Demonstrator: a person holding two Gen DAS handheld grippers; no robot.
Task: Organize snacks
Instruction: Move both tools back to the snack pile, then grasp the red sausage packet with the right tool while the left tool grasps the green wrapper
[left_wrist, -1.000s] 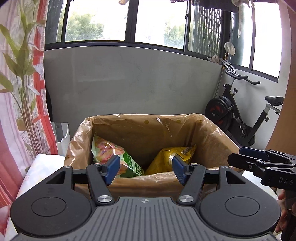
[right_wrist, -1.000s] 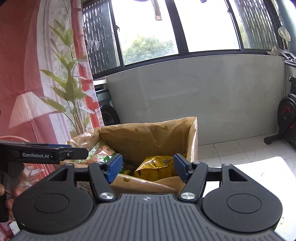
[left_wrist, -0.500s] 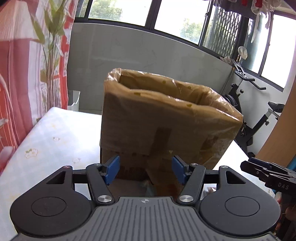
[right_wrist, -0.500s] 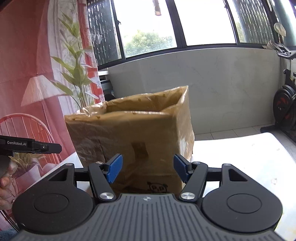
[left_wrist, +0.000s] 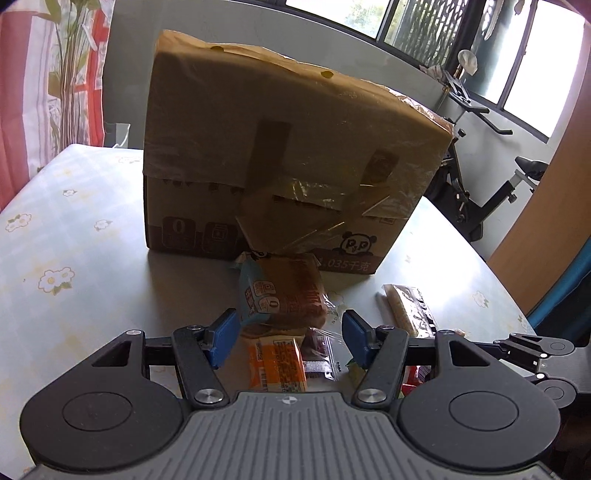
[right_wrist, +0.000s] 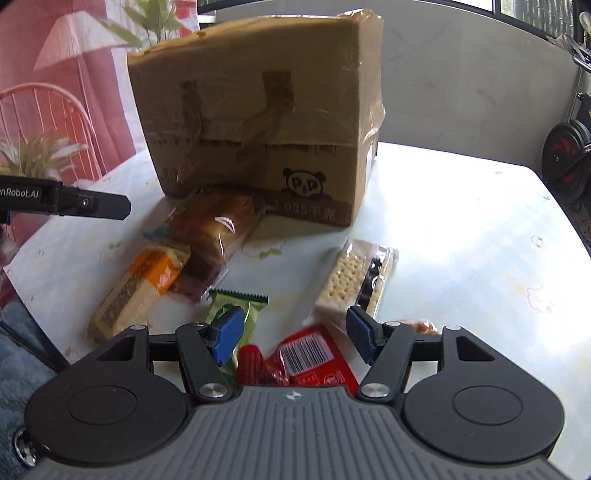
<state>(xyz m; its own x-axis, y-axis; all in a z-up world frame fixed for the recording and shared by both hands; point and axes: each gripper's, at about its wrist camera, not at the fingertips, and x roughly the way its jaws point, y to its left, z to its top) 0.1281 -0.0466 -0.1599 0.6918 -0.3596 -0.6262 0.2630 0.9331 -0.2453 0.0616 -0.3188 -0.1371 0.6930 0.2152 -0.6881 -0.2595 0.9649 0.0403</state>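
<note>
A tall cardboard box lined with brown plastic stands on the table, with loose snacks in front of it. My left gripper is open just above a wrapped bread loaf and an orange cracker packet; its pads touch neither. My right gripper is open low over a red packet, between a green packet and a clear pack of square crackers. The right wrist view also shows the box, the bread loaf, the orange packet and the left gripper's finger at the left edge.
The table wears a pale flowered cloth, and its near-left edge is close to the snacks. An exercise bike stands past the table at the right. A red curtain hangs at the left. The right gripper's arm pokes in low right.
Both grippers have dropped from above the box's open top to the table in front of it. The bags inside the box are out of sight and the loose snacks have come into view.
</note>
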